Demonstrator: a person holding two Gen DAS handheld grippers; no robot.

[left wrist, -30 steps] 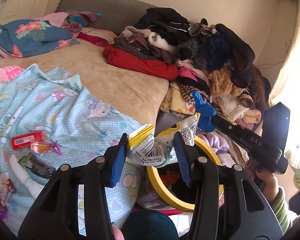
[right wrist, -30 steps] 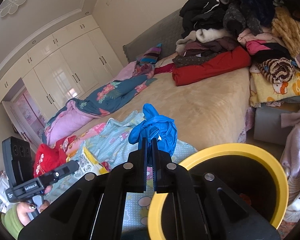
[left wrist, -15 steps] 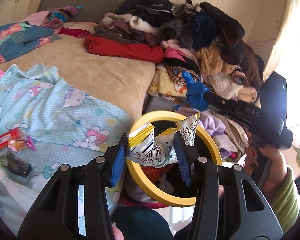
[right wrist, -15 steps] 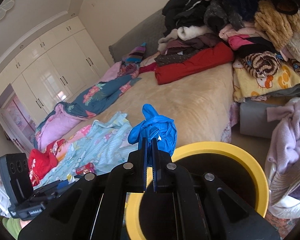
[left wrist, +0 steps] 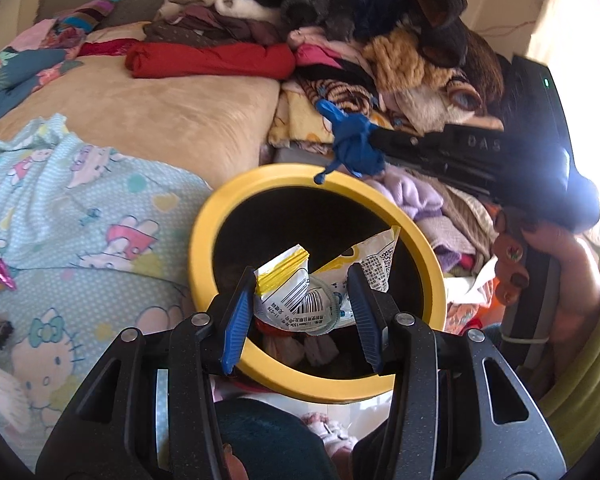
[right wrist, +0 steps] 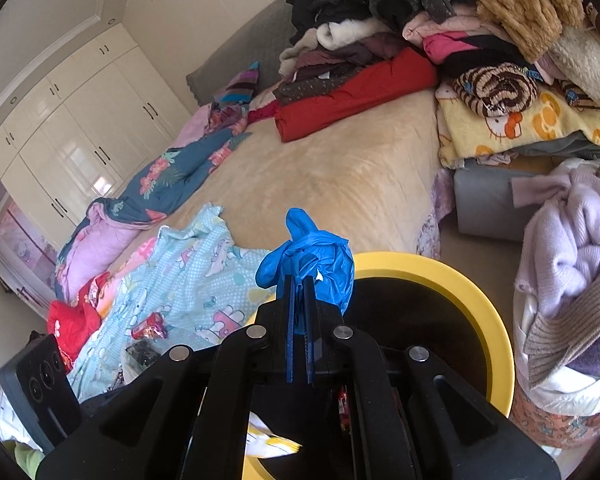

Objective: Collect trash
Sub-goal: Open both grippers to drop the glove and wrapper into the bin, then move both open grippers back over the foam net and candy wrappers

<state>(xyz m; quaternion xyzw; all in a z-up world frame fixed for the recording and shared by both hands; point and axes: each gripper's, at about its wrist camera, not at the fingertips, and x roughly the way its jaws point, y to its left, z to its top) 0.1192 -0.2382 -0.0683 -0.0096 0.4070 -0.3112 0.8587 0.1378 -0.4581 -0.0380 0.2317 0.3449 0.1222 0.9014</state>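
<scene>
- Since the earlier frame the yellow-rimmed bin (left wrist: 204,236) is sitting much fuller in the left wrist view, now at ctr frame under the left gripper (left wrist: 302,300), where before only part of its rim was peeking out behind the fingers; in the right wrist view the bin (right wrist: 480,304) is likewise filling more of the lower right.
- Left gripper's fingers (left wrist: 236,316) are standing partly spread, pinching a crumpled white-and-yellow snack wrapper (left wrist: 300,292) w/ barcode; both blue pads are pressing on it.
- Wrapper is hanging over the bin's dark opening, lower ctr of frame; some scraps are already lying at the bin's bottom.
- Right gripper (right wrist: 299,292) is showing fingers pressed nearly together, pinching a balled-up blue glove (right wrist: 308,256) that is bulging out past the tips.
- In the left wrist view the same glove (left wrist: 354,144) is hanging at upper ctr-right, just above the bin's far rim, w/ the right hand (left wrist: 548,264) gripping the tool at right edge.
- More candy wrappers (right wrist: 150,326) are lying on the light-blue cartoon sheet (right wrist: 204,276), lower left of the right wrist view; bin is standing just beside the bed.
- Clothes pile (left wrist: 340,20) is filling the top of frame.
</scene>
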